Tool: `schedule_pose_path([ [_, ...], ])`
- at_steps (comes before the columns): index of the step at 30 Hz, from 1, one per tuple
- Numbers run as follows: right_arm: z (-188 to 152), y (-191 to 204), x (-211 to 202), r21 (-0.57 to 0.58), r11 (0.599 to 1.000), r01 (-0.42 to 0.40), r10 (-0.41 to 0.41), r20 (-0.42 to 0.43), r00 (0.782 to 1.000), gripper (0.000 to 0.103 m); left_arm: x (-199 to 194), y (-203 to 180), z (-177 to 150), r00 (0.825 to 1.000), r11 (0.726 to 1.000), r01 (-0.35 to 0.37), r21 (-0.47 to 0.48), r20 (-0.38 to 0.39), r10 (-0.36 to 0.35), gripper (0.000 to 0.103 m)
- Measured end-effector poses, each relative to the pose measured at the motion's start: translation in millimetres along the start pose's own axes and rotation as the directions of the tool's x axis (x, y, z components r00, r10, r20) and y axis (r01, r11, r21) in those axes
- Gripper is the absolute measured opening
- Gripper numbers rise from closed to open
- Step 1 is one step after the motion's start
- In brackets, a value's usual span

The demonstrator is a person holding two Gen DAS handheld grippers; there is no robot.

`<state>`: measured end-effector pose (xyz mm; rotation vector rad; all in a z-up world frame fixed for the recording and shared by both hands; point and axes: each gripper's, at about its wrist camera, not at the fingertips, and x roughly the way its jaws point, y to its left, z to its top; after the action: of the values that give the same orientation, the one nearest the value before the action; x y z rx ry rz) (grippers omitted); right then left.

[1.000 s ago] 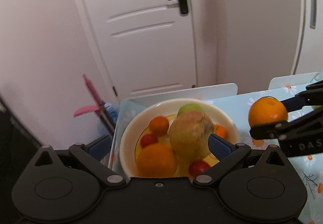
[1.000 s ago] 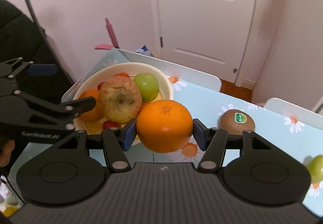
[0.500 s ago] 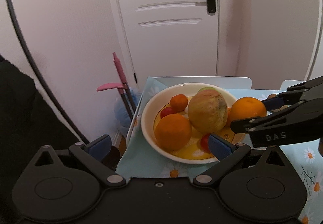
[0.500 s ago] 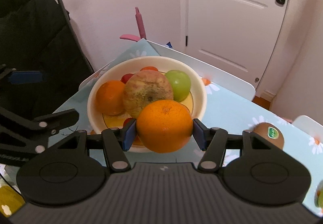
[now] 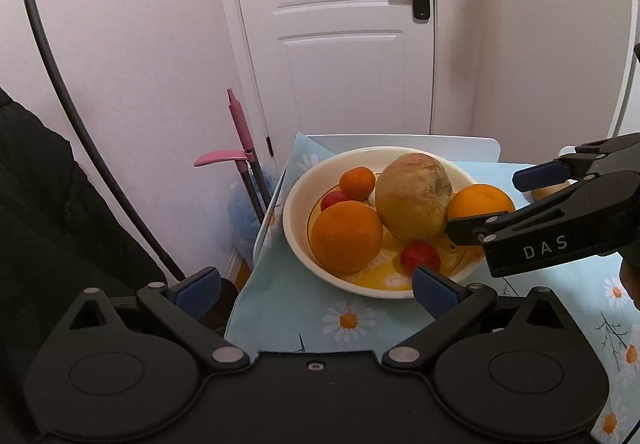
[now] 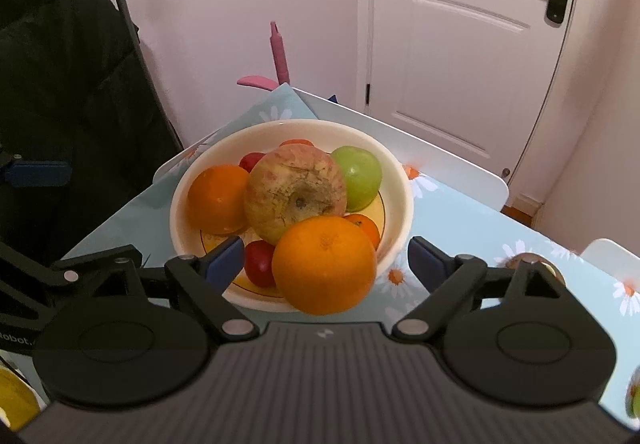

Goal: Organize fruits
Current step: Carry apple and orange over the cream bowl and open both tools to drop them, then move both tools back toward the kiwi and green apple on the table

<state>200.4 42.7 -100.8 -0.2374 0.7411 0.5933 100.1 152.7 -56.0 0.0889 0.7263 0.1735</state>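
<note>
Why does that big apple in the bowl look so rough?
The large apple in the bowl looks past its best: brown, wrinkled, cracked skin around the stem. The other fruit looks sound.

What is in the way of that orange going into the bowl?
Nothing visible blocks it. The right gripper has opened, and the orange sits at the bowl's near rim, against the big apple and red fruit.

Cream bowl (image 6: 400, 180), yellow inside; 2 oranges (image 6: 326, 264), green apple (image 6: 358, 178), red tomatoes (image 6: 258, 262). Light-blue daisy-print cloth (image 5: 320, 316). Blue pads (image 6: 224, 262).
</note>
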Motion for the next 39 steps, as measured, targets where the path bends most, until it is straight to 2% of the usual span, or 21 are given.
schedule_pose_path([
  [14,-0.9,-2.9,-46.8,0.071,0.997,0.038,-0.04,0.031,0.999,0.103,-24.0,-5.7,15.1,0.999,0.999,0.022,0.04,0.044,-0.024,0.103],
  [24,-7.4,-26.0,-101.8,0.185,0.975,0.127,-0.139,0.053,0.989,0.103,-43.1,-19.3,36.3,0.992,0.992,0.084,0.096,0.088,-0.092,0.103],
  [30,-22.2,-59.7,-134.7,0.226,0.959,0.17,-0.188,0.062,0.98,0.103,-54.5,-47.2,45.9,0.985,0.988,0.116,0.105,0.115,-0.128,0.103],
  [39,-62.6,-126.8,-165.7,0.227,0.957,0.18,-0.192,0.031,0.981,0.103,-60.6,-121.0,47.8,0.988,0.993,0.106,0.058,0.107,-0.112,0.103],
])
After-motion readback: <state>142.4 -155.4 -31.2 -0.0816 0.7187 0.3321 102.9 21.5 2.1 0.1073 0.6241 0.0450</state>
